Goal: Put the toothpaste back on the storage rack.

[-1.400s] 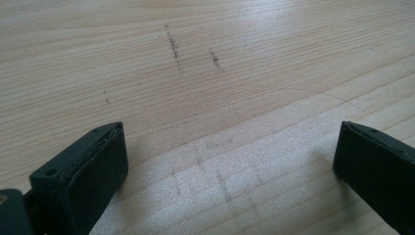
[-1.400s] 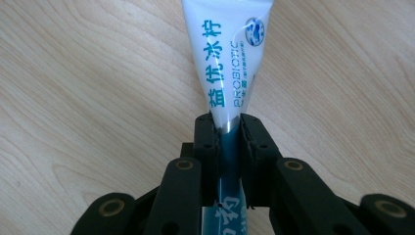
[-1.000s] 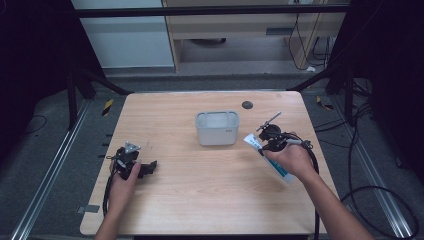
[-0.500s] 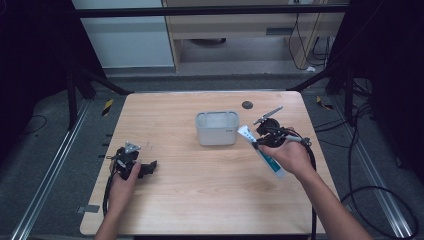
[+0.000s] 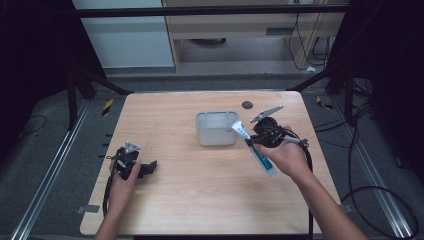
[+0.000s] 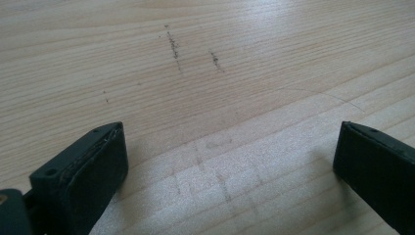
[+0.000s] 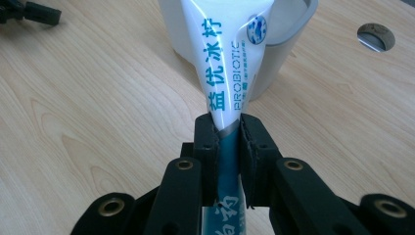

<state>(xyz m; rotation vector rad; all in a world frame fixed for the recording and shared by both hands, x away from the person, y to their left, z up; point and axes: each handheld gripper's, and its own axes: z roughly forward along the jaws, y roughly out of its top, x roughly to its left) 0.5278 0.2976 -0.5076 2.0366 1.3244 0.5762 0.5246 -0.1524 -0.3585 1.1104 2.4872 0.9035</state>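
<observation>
The right gripper (image 7: 228,142) is clenched on a white and teal tube (image 7: 230,63), its two black jaws pinching the flat part of the tube's body. In the high view the tube (image 5: 257,150) runs slantwise through the right gripper (image 5: 252,142), one end poking out ahead of it toward a pale plastic tub (image 5: 216,128), the other trailing back past the right hand (image 5: 285,157). In the right gripper view the tube's upper end is cut off by the top edge and its lower end is hidden behind the jaws; it also covers much of the tub (image 7: 288,34), which stands just ahead of the gripper. A round hole (image 7: 375,36) in the surface (image 7: 73,98) lies ahead and off to one side.

The left gripper (image 6: 230,171) is released, jaws wide apart over bare wood with a few dark scuff marks (image 6: 173,46) ahead of it. In the high view the left gripper (image 5: 150,167) lies low on the surface, well apart from the tub, held by the left hand (image 5: 122,180).
</observation>
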